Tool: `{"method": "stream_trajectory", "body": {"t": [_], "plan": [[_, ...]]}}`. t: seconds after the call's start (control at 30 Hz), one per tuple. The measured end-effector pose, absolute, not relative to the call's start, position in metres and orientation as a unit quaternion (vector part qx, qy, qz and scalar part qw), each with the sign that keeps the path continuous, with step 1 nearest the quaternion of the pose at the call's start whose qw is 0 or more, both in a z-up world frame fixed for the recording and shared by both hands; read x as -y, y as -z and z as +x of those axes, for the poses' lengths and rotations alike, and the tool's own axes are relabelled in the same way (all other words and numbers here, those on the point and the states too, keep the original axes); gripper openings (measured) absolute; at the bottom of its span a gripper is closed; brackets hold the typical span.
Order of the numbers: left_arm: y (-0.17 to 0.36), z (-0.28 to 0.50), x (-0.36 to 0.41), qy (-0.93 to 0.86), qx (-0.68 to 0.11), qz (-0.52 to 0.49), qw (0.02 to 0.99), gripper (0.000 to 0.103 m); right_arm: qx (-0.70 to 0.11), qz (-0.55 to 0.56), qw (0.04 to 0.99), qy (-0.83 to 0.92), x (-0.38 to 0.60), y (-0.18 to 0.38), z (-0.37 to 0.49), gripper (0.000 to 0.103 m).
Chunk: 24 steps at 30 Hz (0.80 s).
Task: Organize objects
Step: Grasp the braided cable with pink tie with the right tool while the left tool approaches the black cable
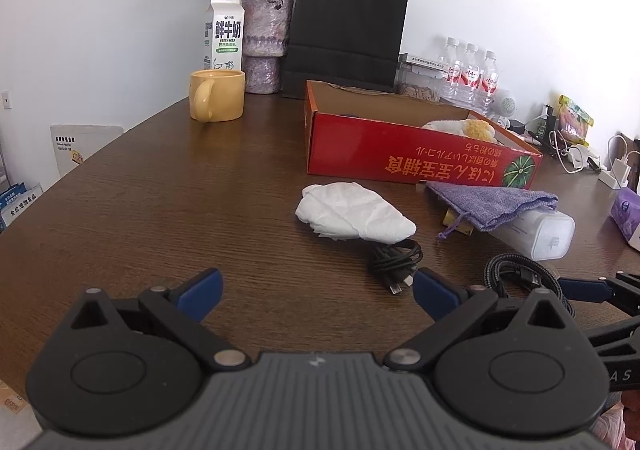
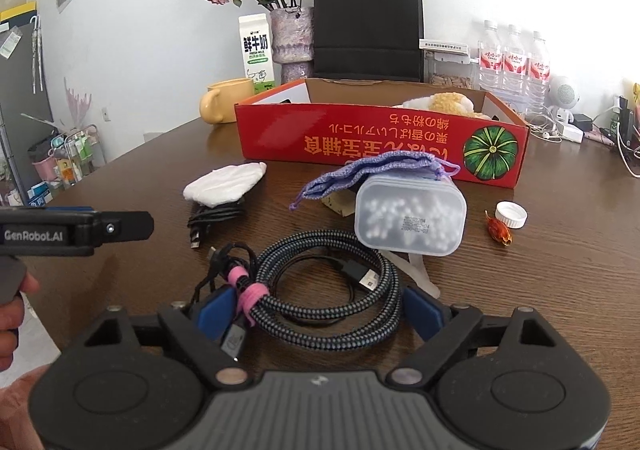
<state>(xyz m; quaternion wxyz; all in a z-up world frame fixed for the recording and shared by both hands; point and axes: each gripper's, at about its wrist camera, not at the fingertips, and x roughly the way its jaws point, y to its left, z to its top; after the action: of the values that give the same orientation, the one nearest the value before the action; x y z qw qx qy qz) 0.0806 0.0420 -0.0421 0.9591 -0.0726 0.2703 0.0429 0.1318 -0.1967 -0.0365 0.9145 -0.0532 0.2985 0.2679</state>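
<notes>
A red cardboard box [image 1: 400, 153] [image 2: 360, 145] lies open on the brown table [image 1: 160, 209], with a plush toy [image 1: 464, 127] inside. In front of it lie a white folded cloth [image 1: 352, 215] [image 2: 224, 185], a small black cable [image 1: 394, 258] [image 2: 212, 215], a purple pouch [image 1: 492, 203] [image 2: 372, 173], a clear cotton-swab box [image 1: 536, 232] [image 2: 408, 215] and a coiled braided cable [image 1: 520, 278] [image 2: 320, 290]. My left gripper [image 1: 316, 296] is open and empty above bare table. My right gripper [image 2: 320, 314] is open, its fingers either side of the braided cable coil.
A yellow mug [image 1: 216, 95], milk carton [image 1: 222, 33], flower vase [image 1: 264, 45], black paper bag [image 1: 344, 33] and water bottles [image 1: 472, 77] stand at the back. A white bottle cap [image 2: 511, 214] and a dried red petal [image 2: 498, 234] lie right. Chargers and wires clutter the far right.
</notes>
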Motion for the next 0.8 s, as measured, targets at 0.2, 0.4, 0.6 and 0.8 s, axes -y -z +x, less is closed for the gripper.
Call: {"method": "stream_trajectory", "body": {"t": [0.2, 0.4, 0.6, 0.8], "plan": [[0.043, 0.080, -0.041, -0.043, -0.273, -0.071, 0.958, 0.103, -0.308, -0.079, 0.907, -0.274, 0.188, 0.039, 0.138, 0.102], [0.042, 0.080, -0.043, -0.048, -0.273, -0.071, 0.958, 0.103, -0.303, -0.083, 0.907, -0.281, 0.181, 0.041, 0.147, 0.092], [0.042, 0.081, -0.043, -0.047, -0.275, -0.070, 0.958, 0.103, -0.288, -0.061, 0.911, -0.290, 0.187, 0.036, 0.139, 0.091], [0.040, 0.084, -0.038, -0.047, -0.277, -0.069, 0.957, 0.103, -0.250, -0.050, 0.918, -0.305, 0.193, 0.017, 0.123, 0.091]]}}
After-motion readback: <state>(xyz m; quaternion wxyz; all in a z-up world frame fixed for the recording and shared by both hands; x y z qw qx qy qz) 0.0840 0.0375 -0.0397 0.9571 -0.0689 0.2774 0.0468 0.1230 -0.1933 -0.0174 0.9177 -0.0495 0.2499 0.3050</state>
